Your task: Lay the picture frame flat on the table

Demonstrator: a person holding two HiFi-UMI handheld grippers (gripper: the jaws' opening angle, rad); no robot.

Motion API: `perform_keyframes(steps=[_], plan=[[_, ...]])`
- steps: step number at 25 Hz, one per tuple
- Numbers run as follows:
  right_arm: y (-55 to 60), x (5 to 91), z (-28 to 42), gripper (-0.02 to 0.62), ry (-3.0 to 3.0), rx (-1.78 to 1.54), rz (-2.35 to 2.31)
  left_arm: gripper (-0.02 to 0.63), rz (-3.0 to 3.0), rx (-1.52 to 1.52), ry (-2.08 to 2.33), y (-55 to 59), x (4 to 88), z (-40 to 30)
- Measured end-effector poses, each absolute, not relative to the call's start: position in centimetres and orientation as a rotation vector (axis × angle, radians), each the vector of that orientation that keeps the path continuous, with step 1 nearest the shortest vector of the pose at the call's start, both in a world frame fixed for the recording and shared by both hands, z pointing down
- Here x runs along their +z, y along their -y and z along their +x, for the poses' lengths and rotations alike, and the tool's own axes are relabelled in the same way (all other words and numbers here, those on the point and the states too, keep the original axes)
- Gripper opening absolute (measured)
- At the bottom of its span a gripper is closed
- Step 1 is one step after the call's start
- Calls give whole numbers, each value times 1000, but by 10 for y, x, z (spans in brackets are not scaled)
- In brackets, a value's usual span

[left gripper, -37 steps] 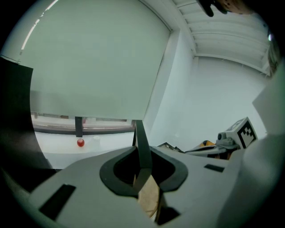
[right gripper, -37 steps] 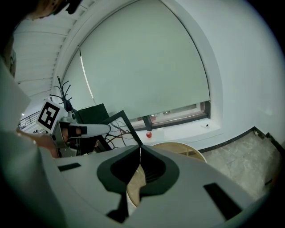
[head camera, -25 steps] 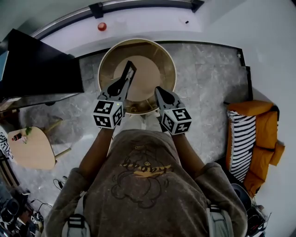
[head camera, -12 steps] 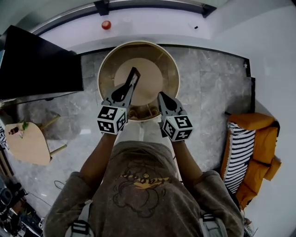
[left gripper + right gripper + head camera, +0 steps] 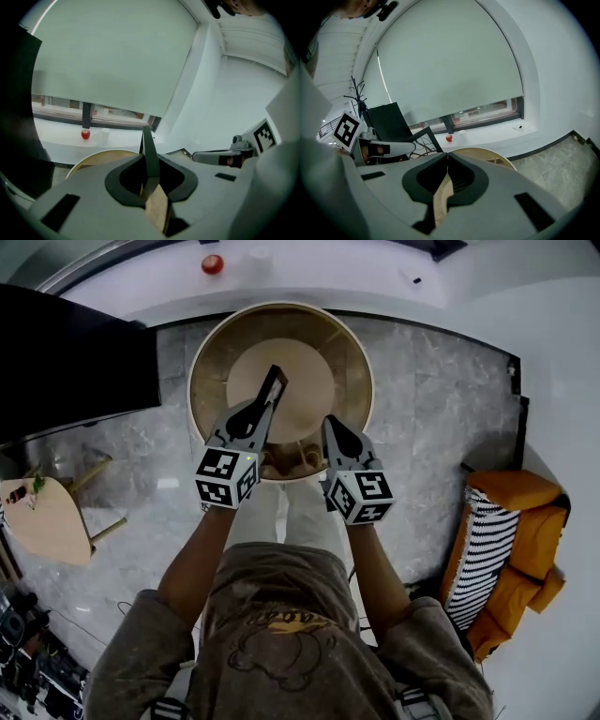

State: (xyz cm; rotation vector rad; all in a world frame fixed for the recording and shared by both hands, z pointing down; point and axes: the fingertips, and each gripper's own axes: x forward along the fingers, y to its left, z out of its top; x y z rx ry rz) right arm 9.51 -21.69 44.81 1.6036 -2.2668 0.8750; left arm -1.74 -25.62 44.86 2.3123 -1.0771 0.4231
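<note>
A thin dark picture frame [image 5: 273,385] stands on edge above the round wooden table [image 5: 208,343], tilted up and away from me. My left gripper [image 5: 262,412] is shut on its lower part. In the left gripper view the frame's edge [image 5: 149,150] rises straight up from between the jaws of that gripper [image 5: 151,172]. To the right, over the table's near rim, my right gripper [image 5: 330,424] is shut with nothing in it. In the right gripper view its jaws [image 5: 447,161] meet, and the left gripper [image 5: 389,149] and the frame [image 5: 421,134] show at the left.
The table has a raised rim and a lower shelf. A red ball [image 5: 213,264] lies on the windowsill behind it. A black screen [image 5: 66,362] stands at the left, a small wooden side table [image 5: 42,521] at the lower left, and an orange chair with a striped cushion [image 5: 511,540] at the right.
The head view has shifted, so the table sits slightly higher and larger in it. Both grippers keep their places over the near rim, the left still holding the frame.
</note>
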Motion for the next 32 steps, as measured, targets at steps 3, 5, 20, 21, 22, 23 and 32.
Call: perform_keyframes(steps=[3, 5, 20, 21, 22, 23, 32], plan=[[222, 465, 98, 20, 2250, 894, 1614, 67, 2302, 430, 1070, 261, 470, -15], [223, 478, 98, 20, 2239, 914, 1613, 67, 2290, 434, 1067, 263, 485, -14], [238, 547, 101, 20, 2242, 959, 1563, 67, 2207, 395, 1094, 282, 571, -4], [237, 552, 100, 20, 2241, 963, 1555, 67, 2205, 388, 1096, 282, 576, -4], [236, 556, 100, 20, 2240, 969, 1550, 67, 2206, 383, 1096, 282, 581, -4], [235, 561, 100, 20, 2238, 974, 1548, 67, 2208, 380, 1094, 282, 586, -3], [232, 585, 99, 20, 2219, 1001, 1533, 67, 2180, 371, 1105, 285, 622, -1]])
